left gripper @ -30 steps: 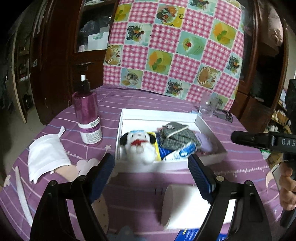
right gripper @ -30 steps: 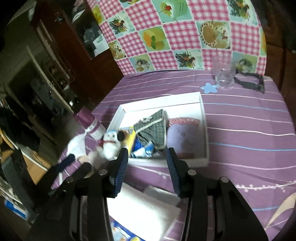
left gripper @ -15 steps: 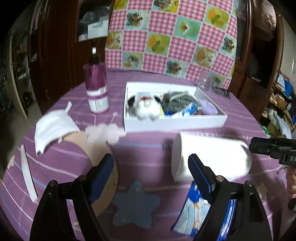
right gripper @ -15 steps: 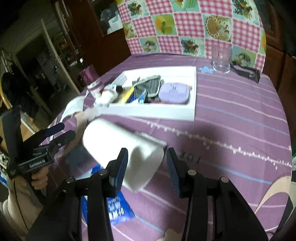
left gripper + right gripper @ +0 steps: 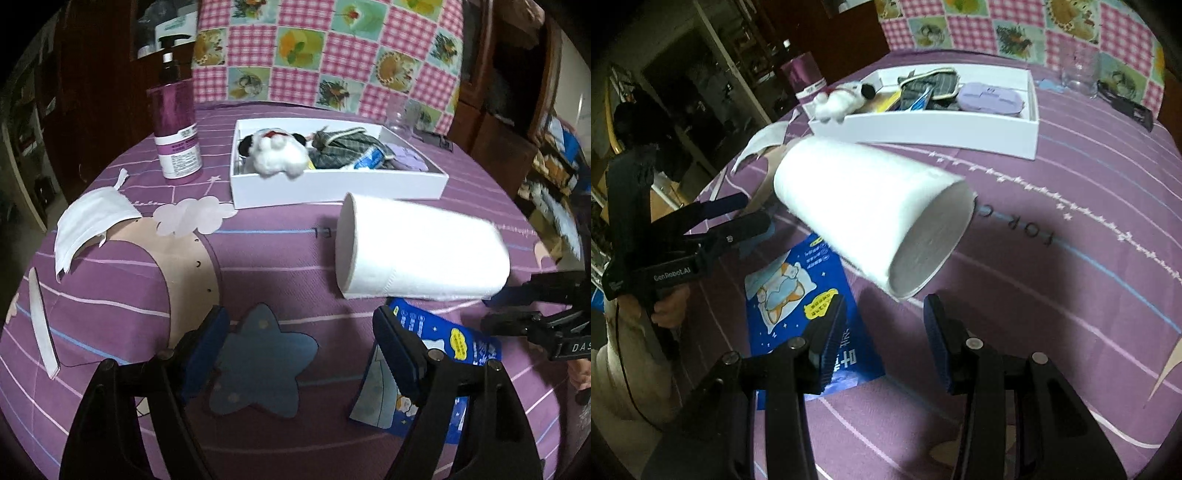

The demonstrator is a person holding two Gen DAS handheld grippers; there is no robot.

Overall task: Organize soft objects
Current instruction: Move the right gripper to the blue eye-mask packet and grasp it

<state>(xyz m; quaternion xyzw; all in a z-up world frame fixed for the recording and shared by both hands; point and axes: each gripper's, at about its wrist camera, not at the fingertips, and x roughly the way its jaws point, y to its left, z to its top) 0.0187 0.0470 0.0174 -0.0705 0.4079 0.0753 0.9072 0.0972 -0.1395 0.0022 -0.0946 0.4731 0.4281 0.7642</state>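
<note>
A white paper roll (image 5: pixel 421 254) (image 5: pixel 871 218) lies on its side on the purple tablecloth, with a flat blue packet (image 5: pixel 443 350) (image 5: pixel 801 291) just in front of it. Behind them a white box (image 5: pixel 332 188) (image 5: pixel 923 129) holds a plush dog (image 5: pixel 277 155) (image 5: pixel 842 99), a grey pouch (image 5: pixel 343 147) and a lilac case (image 5: pixel 990 98). My left gripper (image 5: pixel 299 347) (image 5: pixel 746 212) is open over a blue star shape, left of the packet. My right gripper (image 5: pixel 884 336) (image 5: pixel 495 312) is open with nothing between its fingers, just short of the roll's right end.
A purple pump bottle (image 5: pixel 177 140) stands left of the box. A white face mask (image 5: pixel 92 225) and a white strip (image 5: pixel 44 325) lie at the table's left edge. A glass (image 5: pixel 1078 70) and a black clip (image 5: pixel 1126 103) sit behind the box. A checked cushion backs the table.
Both grippers have come down and tilted toward the table's near side. The roll and the blue packet now fill the foreground, and the box sits farther back. Neither gripper's opening changed.
</note>
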